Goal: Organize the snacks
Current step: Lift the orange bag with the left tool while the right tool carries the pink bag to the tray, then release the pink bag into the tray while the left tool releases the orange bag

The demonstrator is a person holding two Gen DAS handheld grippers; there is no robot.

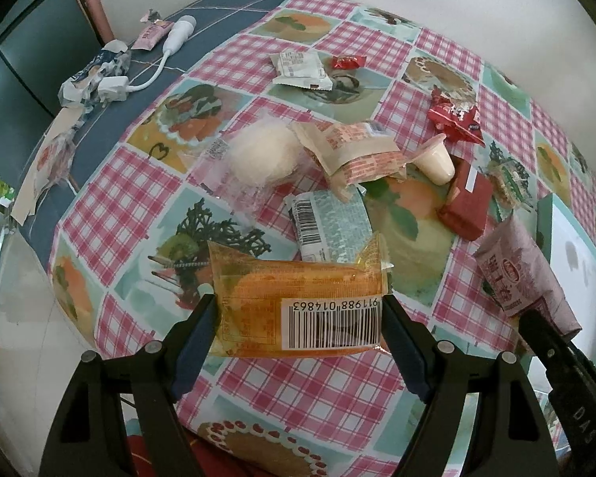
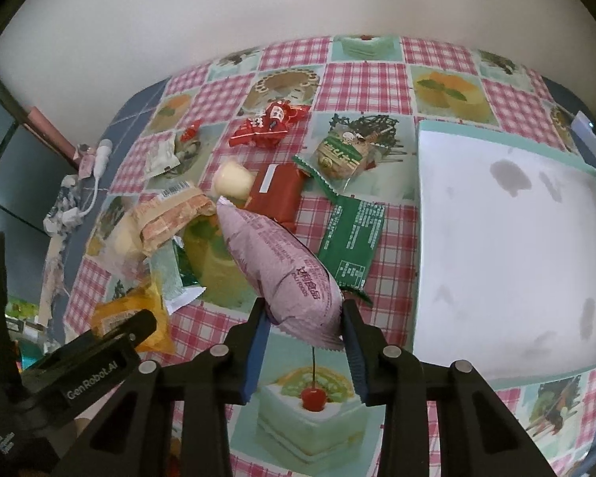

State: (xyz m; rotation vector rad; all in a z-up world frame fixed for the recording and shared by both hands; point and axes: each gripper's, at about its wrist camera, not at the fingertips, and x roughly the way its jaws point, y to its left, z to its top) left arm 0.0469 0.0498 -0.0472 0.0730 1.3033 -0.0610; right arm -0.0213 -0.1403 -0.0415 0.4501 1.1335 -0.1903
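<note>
My right claw [image 2: 302,314] clamps a puffy lilac packet [image 2: 276,266] with dark print — my left claw [image 1: 298,310] grips an orange wrapper [image 1: 298,298], barcode upside down.

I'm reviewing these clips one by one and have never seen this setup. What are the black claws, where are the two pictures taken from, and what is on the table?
There is no robot: a person holds a two-finger gripper in each hand, and each carries a fisheye camera looking along its fingers. The left wrist view shows the left gripper shut on an orange snack packet. The right wrist view shows the right gripper shut on a purple snack bag. On the checked tablecloth lie loose snacks: a red packet, a green packet, a pudding cup on its side. To the right sits an empty white box with a teal rim, probably where the snacks go.
</note>
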